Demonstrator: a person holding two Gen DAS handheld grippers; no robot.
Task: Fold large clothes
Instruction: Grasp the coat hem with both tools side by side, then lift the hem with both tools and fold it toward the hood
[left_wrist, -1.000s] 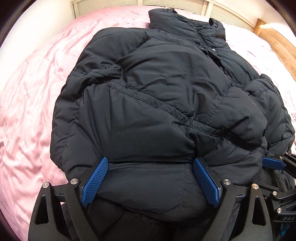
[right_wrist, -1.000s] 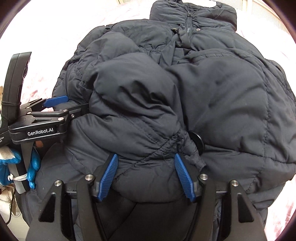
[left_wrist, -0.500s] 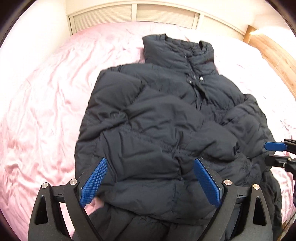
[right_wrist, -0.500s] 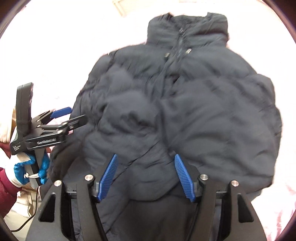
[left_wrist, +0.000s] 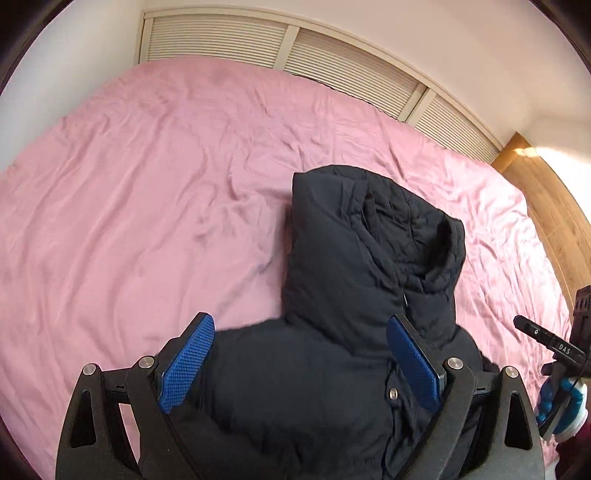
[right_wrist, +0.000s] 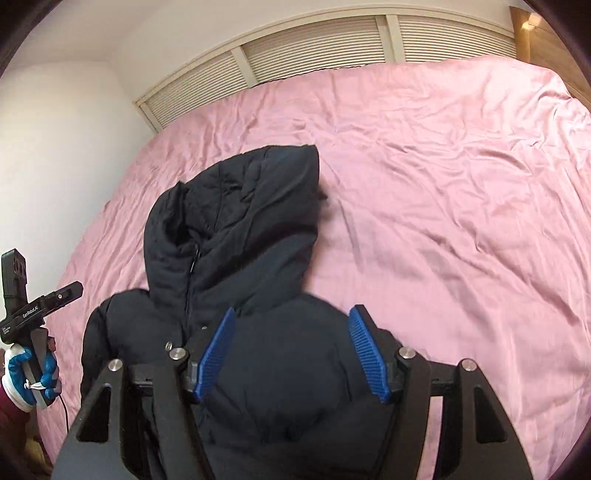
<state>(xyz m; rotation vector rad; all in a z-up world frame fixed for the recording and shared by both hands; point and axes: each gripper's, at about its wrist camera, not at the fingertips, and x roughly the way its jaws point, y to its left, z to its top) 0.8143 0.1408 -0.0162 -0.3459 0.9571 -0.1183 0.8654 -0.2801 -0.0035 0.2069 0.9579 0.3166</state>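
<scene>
A black puffer jacket (left_wrist: 354, 295) lies bunched on the pink bed sheet (left_wrist: 147, 184), its collar pointing toward the headboard; it also shows in the right wrist view (right_wrist: 236, 236). My left gripper (left_wrist: 303, 362) has its jaws wide apart, with the jacket's bulk between the blue pads (left_wrist: 186, 363). My right gripper (right_wrist: 291, 354) is likewise spread, with padded fabric bulging between its blue pads (right_wrist: 216, 354). Whether either set of pads presses the cloth cannot be told. Each gripper shows at the edge of the other's view.
The pink sheet (right_wrist: 443, 184) covers a wide bed. A louvred white headboard panel (left_wrist: 332, 62) runs along the far side. A wooden frame (left_wrist: 554, 206) stands at the right. A white wall (right_wrist: 55, 147) is at the left.
Both grippers have pulled back and risen. The jacket, which filled both views, now looks smaller and folded into a narrower bundle, and much more of the bed shows.
</scene>
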